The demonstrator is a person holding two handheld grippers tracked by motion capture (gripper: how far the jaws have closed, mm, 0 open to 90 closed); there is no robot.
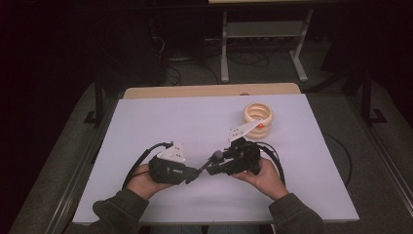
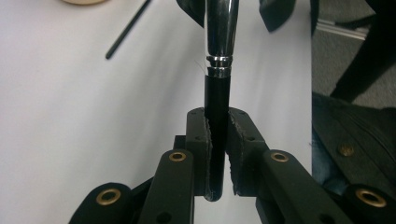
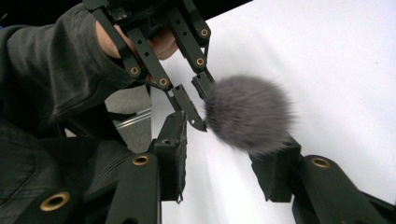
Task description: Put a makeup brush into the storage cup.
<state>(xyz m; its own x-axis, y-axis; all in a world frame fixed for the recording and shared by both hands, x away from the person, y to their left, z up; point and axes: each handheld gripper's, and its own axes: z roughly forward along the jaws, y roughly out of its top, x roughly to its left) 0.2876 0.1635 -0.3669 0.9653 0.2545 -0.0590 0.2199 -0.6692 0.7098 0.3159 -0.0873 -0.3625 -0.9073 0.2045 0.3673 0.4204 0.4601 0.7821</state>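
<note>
Above the white worktop (image 1: pixel 146 126), the left gripper (image 2: pixel 217 140) is clamped on a brush (image 2: pixel 218 74) handle. The right gripper (image 3: pixel 224 154), jaws apart, flanks its bristles; the handover looks half done.

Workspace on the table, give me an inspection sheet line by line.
Surface: white table top, wooden strip at far edge.
Job's thing: makeup brush with black handle, chrome ferrule and fluffy grey head.
Clutter: stack of pale wooden rings; thin black stick.
Grippers: left gripper shut on the brush handle; right gripper open, jaws either side of the head.
Cables: black, trailing from each gripper.
Surroundings: dark room, grey metal stand, floor wires.
</note>
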